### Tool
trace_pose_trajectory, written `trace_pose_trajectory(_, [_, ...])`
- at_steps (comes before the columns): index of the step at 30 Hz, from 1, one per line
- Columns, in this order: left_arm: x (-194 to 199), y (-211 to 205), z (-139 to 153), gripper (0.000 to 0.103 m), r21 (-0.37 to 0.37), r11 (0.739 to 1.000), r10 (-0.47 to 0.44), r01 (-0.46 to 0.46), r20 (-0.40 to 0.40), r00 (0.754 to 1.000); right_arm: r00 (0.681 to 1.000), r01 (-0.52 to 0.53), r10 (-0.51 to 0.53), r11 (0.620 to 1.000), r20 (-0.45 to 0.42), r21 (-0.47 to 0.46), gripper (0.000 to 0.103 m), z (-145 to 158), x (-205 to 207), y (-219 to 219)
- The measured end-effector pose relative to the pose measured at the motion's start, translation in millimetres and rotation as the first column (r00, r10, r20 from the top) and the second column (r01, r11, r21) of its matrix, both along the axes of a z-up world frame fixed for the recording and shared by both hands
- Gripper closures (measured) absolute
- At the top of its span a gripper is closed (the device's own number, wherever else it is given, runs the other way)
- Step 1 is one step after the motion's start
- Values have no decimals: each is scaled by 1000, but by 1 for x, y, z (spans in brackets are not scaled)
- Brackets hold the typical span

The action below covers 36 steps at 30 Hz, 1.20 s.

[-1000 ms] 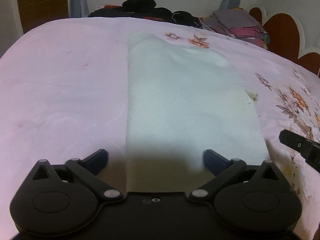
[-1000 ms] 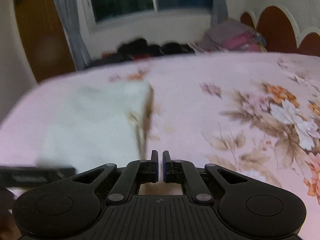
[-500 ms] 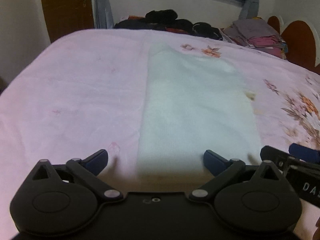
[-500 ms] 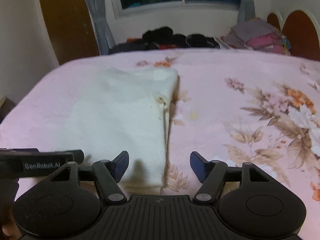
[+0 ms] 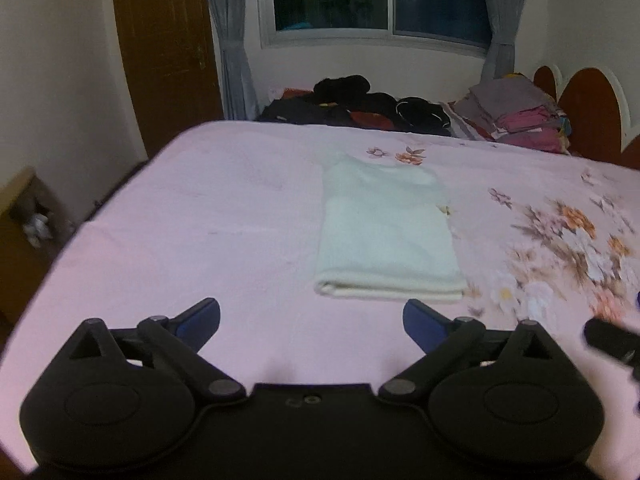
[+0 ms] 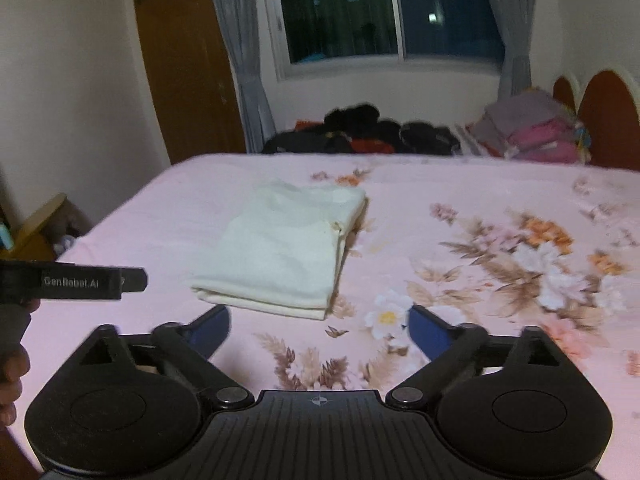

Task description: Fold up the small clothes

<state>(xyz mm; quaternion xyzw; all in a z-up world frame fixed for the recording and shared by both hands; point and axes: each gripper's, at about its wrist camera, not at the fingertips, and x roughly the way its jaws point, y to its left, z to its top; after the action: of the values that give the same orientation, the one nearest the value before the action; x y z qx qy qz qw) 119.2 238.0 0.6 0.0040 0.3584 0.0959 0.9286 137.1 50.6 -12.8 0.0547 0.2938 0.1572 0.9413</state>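
Clothes pile [image 5: 360, 106] beyond folded garment [image 5: 386, 232], apart.

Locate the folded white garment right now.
The folded white garment lies flat on the pink floral bedsheet, ahead of both open grippers, untouched; in the right wrist view it sits left of centre.

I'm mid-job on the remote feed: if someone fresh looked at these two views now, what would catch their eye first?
First, the folded cream-white cloth garment lying flat mid-bed on the pink floral bedsheet, untouched by either tool. Next, the left gripper and right gripper, both wide open just short of its near edge. Behind, a dark heap of clothes and a folded purple-pink stack sit under the window.
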Motion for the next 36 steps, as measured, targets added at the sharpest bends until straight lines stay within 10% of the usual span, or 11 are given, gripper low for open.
trace_pose_trajectory(15, [-102,-22,53,1,-64,998,32,-28,74,997,987,88,-89,996,137,19,0,68,-116,-15])
trace_pose_trajectory(36, [-132,-28,64,0,-65,997,49,-43,104,993,980,87,-88,996,181,14,0,82,-145,-15])
